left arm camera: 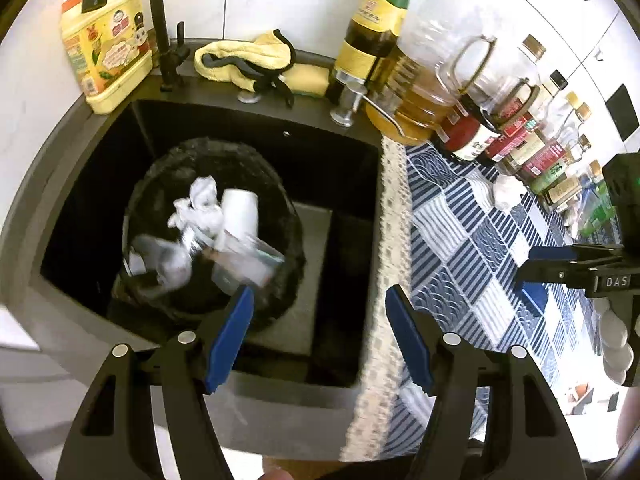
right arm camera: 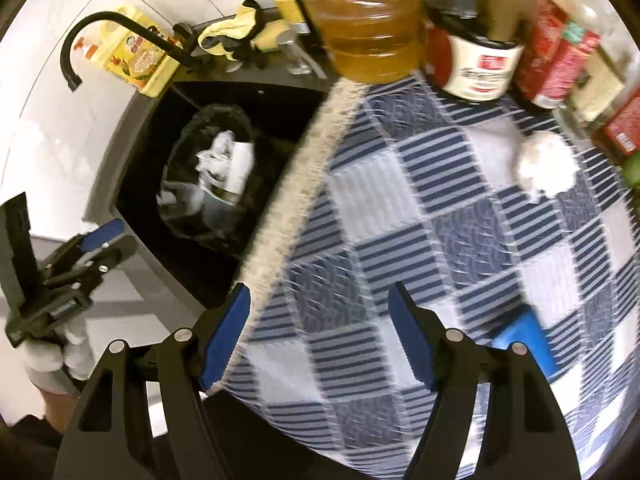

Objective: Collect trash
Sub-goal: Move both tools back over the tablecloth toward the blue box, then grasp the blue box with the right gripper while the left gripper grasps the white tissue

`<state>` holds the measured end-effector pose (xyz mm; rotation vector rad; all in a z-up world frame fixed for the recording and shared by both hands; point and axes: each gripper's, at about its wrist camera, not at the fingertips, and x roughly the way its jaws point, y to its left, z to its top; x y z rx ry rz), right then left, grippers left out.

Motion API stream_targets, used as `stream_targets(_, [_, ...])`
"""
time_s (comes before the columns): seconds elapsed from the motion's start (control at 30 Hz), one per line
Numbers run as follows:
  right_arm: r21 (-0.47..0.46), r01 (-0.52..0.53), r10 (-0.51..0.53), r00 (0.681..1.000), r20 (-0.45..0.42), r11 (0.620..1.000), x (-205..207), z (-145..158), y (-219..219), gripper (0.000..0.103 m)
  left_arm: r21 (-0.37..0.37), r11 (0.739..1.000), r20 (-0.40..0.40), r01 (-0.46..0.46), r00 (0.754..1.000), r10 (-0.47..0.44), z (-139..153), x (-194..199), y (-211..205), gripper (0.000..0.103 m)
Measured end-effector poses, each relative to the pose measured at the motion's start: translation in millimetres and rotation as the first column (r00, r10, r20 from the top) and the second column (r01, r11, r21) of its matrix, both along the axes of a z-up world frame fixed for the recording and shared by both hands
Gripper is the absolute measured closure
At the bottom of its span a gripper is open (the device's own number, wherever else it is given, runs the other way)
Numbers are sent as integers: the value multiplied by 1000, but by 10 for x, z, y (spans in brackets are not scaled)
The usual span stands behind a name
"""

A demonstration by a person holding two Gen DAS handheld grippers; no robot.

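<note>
Right wrist view: crumpled paper ball [right arm camera: 546, 166] on the checked cloth [right arm camera: 400, 240] over the bench, probably light and soft; pinch its middle.
Right claw [right arm camera: 320, 334]: wide open, empty.
Left claw [left arm camera: 320, 334]: wide open, empty, above the bin [left arm camera: 280, 216].

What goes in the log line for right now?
left gripper: open, empty | right gripper: open, empty | trash bag: in sink, holds trash | paper wad: on tablecloth, uncollected

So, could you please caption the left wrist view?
Open left gripper above bin of trash in sink.
</note>
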<state>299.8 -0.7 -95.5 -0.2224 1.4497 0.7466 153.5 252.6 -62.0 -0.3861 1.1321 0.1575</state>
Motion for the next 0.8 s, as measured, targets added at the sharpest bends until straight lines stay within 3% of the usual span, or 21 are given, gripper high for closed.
stream_targets(0.23, [-30,-73,75,996,54,997,43,17,-584,28,25,998,24,-52,998,52,144,-126,-576,36])
stream_targets(0.37, [-52,-106,110,991,75,993,104,-30,-874,19,43,998,30,-56,998,55,219,-188,-942,36])
stream_targets(0.43, [-73,-115,120,990,73,991,148,-97,-986,19,49,997,29,-59,998,58,219,-206,-1102,36])
stream_targets(0.5, [-91,-135,141,987,71,987,184,-175,-1087,19,42,997,29,-68,997,67,205,-225,-1245,26])
stream_targets(0.8, [-208,-213,226,973,38,955,285,-649,-1268,19,22,992,9,-128,992,128,69,-350,-1742,26])
